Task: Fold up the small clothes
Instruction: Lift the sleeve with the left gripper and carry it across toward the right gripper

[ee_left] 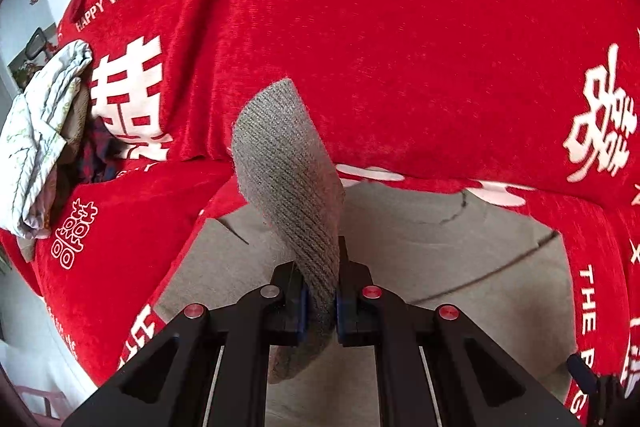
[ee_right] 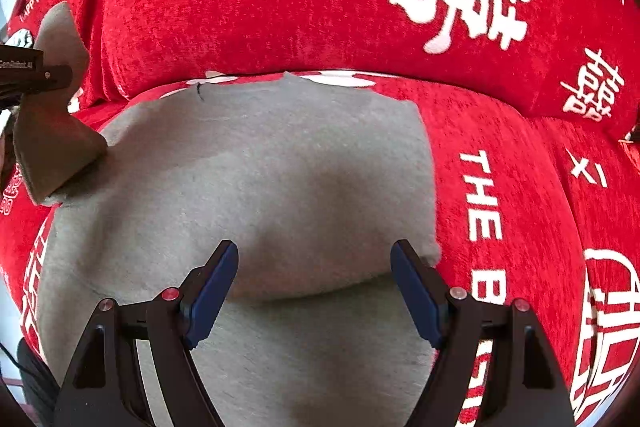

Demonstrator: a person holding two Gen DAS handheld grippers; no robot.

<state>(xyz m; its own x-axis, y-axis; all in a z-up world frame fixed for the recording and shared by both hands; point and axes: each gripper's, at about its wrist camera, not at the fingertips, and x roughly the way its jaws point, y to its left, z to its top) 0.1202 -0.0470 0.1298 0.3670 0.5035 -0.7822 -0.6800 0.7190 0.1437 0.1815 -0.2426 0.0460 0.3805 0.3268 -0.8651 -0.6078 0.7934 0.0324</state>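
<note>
While the grey knit garment [ee_right: 256,179] lies spread on the red sofa cover printed with white characters [ee_left: 360,39], the left gripper [ee_left: 322,311] pinches its ribbed grey cuff [ee_left: 288,163].

The black left gripper with blue pads is pressed together on the cuff, which rises out of the jaws and leans toward the sofa back. The right gripper [ee_right: 314,291], black with blue pads, hangs over the garment's body with its fingers [ee_right: 212,291] spread and nothing between them. At the sofa's left end a crumpled pale patterned cloth [ee_left: 40,139] sits beside a dark checked fabric [ee_left: 96,155], well apart from the garment.
</note>
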